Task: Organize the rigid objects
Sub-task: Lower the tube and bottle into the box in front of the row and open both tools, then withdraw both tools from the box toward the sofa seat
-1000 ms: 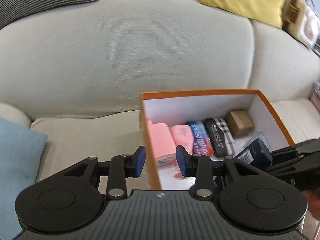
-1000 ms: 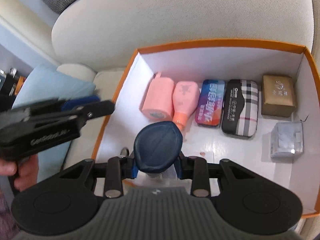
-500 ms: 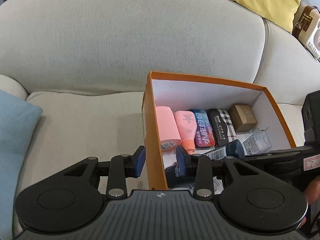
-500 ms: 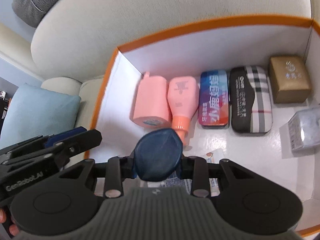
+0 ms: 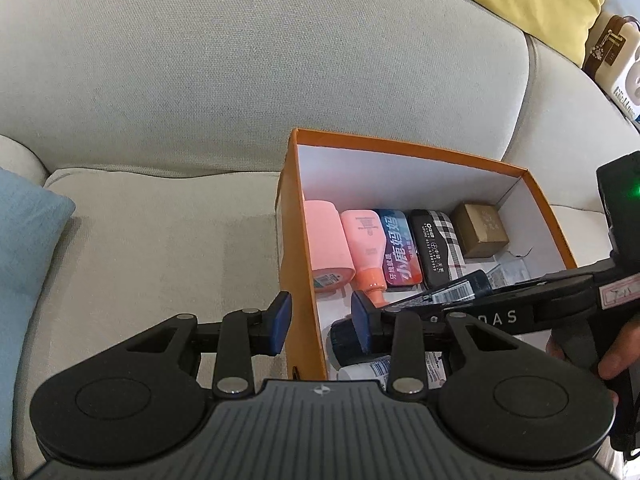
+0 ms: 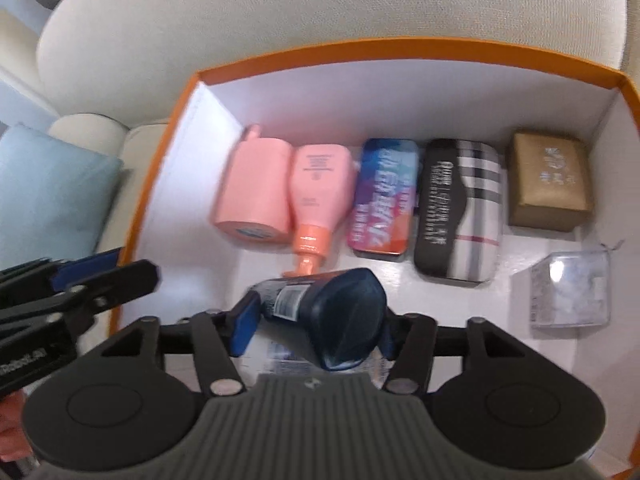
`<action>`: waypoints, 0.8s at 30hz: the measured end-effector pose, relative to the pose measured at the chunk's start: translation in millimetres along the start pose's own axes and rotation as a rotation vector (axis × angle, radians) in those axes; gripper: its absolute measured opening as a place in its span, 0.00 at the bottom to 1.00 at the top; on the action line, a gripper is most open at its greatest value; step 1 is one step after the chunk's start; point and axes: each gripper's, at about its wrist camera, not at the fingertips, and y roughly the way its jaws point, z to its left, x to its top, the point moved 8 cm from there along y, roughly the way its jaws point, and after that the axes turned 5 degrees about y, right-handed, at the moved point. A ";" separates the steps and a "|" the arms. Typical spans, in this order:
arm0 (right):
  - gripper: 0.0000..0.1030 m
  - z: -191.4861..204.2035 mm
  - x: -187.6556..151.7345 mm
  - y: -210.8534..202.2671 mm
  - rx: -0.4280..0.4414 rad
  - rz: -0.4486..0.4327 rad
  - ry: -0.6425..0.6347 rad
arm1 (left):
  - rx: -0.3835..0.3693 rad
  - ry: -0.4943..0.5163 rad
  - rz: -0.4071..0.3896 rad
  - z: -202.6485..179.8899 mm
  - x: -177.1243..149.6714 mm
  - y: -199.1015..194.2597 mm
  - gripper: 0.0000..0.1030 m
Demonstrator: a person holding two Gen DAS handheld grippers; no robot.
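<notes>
1. your right gripper (image 6: 316, 326) hangs inside the orange box (image 6: 360, 50) on the sofa (image 5: 240, 80), its jaws opening around a dark blue bottle (image 6: 332, 312); the bottle lies tilted between the pads, cap toward you, seemingly being let go.
2. your left gripper (image 5: 320, 322) straddles the box's near wall with narrow jaws; whether they pinch the wall is unclear.
3. a neat row sits along the back: pink tub (image 6: 256, 196), pink bottle (image 6: 318, 200), colourful tin (image 6: 382, 196), plaid case (image 6: 460, 208), brown box (image 6: 550, 184); a clear case (image 6: 568, 288) sits nearer.
4. the blue bottle looks stiff, light, smooth plastic, and rounded, so it may roll; hold it across its label-covered body.
</notes>
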 end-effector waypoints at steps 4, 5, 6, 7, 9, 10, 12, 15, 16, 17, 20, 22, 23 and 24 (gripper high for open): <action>0.64 -9.6 0.8 1.9 -0.003 0.017 0.026 | -0.006 0.000 0.003 -1.1 -0.2 1.2 0.39; 0.66 -10.4 0.9 2.5 -0.004 0.022 0.028 | -0.008 0.000 0.004 -1.4 -0.3 1.5 0.39; 0.69 -12.4 1.0 3.4 -0.018 0.028 0.028 | -0.010 -0.001 0.005 -1.9 -0.7 1.5 0.39; 0.71 -14.2 1.1 4.4 -0.038 0.033 0.028 | -0.012 -0.002 0.006 -2.0 -1.0 1.4 0.39; 0.73 -17.7 0.1 6.6 -0.058 0.044 0.029 | -0.016 -0.003 0.007 -1.9 -1.1 1.4 0.39; 0.73 -19.4 -4.2 6.0 -0.057 0.046 0.027 | -0.016 -0.004 0.008 -1.8 -1.1 1.6 0.39; 0.75 -21.0 -6.6 7.7 -0.064 0.054 0.024 | -0.017 -0.006 0.010 -1.9 -1.7 1.9 0.39; 0.79 -24.7 -8.4 10.9 -0.118 0.067 0.012 | -0.022 -0.005 0.008 -3.2 -1.8 1.0 0.39; 0.79 -26.0 -8.7 11.3 -0.130 0.068 0.005 | -0.022 -0.004 0.008 -3.5 -1.9 0.9 0.39; 0.79 -27.1 -8.9 11.5 -0.135 0.070 0.003 | -0.021 -0.002 0.008 -3.2 -1.7 1.1 0.39; 0.79 -31.0 -7.7 11.1 -0.185 0.075 -0.014 | -0.021 -0.001 0.008 -3.1 -1.3 1.6 0.38; 0.79 -32.1 -6.3 10.9 -0.233 0.075 -0.047 | -0.024 -0.002 0.007 -3.2 -1.2 1.5 0.37; 0.78 -31.3 -6.0 10.6 -0.235 0.076 -0.057 | -0.024 -0.001 0.006 -3.5 -1.3 1.5 0.37; 0.76 -29.2 -6.4 11.2 -0.215 0.080 -0.064 | -0.023 -0.001 0.007 -3.7 -1.3 1.8 0.36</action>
